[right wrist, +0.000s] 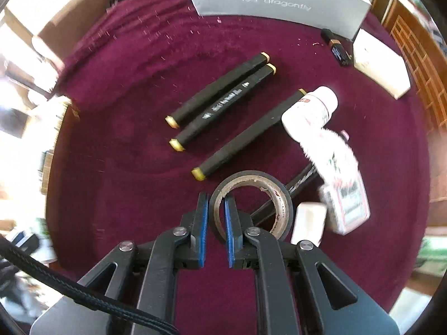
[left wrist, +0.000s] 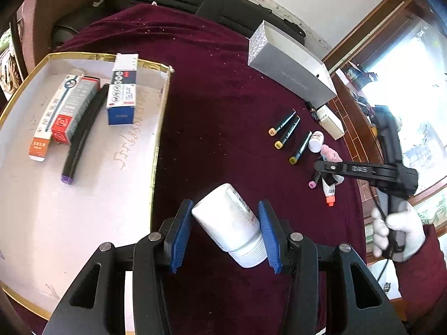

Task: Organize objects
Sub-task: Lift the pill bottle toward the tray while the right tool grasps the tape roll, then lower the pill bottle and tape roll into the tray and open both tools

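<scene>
Left claw [left wrist: 226,231] is partly closed on the white bottle [left wrist: 229,223], both blue pads against its sides, ribbed cap nearest my wrist and base pointing away. Judgement: rigid plastic, light, smooth-walled, so slip is the likely fault; the grip across the body just above the cap looks sound, and the paper label gives some friction. The open tray [left wrist: 83,209], already carrying two cartons and a dark marker, lies just left of this claw; the bottle hangs over the maroon cloth of the tabletop [left wrist: 212,111], beside the tray's near wall and not yet over it. Right claw [right wrist: 215,215] is drawn nearly shut on the tape roll [right wrist: 251,203]: one finger outside the ring, the other inside the core, the wall pinched between them. Judgement: a light, stiff ring with slightly tacky sides; pinching the wall is the right hold, though it may swing about the pads. The rest of the roll extends right of the claw. Ahead of it lie three black markers [right wrist: 220,97]; to the right are a small white bottle [right wrist: 310,111] and a fluffy pink item, which I cannot identify.
</scene>
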